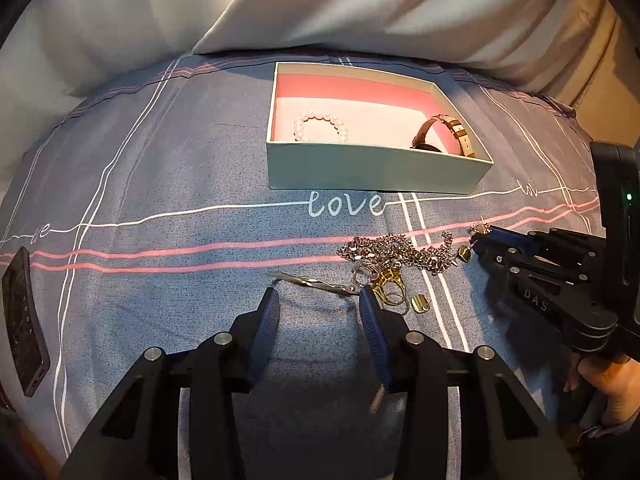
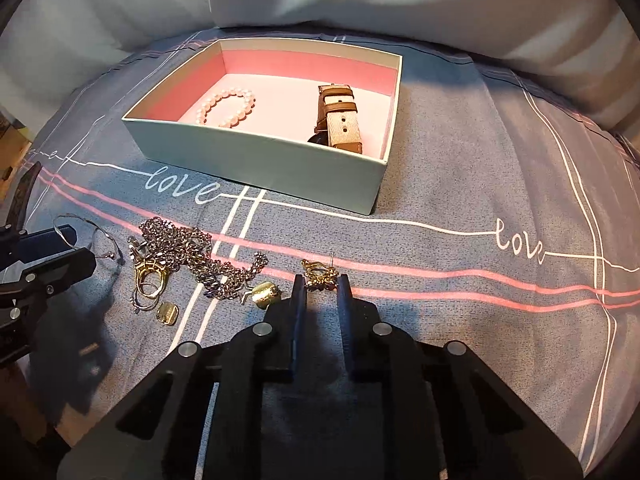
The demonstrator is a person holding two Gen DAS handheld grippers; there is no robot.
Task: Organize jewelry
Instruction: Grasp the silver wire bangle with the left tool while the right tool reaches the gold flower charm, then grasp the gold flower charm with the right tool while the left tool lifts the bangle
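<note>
On the bedspread, my left gripper (image 1: 320, 298) has its tips against both ends of a thin silver bangle (image 1: 316, 284), which casts a shadow below; the right wrist view shows this gripper (image 2: 84, 246) at the left edge with the bangle (image 2: 94, 226) looped over it. My right gripper (image 2: 321, 285) is shut on a small gold earring (image 2: 319, 274), whose post sticks up. Between the grippers lie a silver chain (image 2: 188, 244), gold rings (image 2: 150, 276), a gold bead earring (image 2: 266, 294) and a small gold clip (image 2: 168, 314). The open box (image 2: 256, 160) holds a pearl bracelet (image 2: 228, 106) and a strap watch (image 2: 340, 120).
Pale pillows (image 1: 400, 0) rise right behind the box. A dark phone (image 1: 22, 320) lies at the far left of the bedspread. A person's hand (image 1: 612, 384) holds the right gripper's handle at the right edge. Bare striped fabric lies right of the box.
</note>
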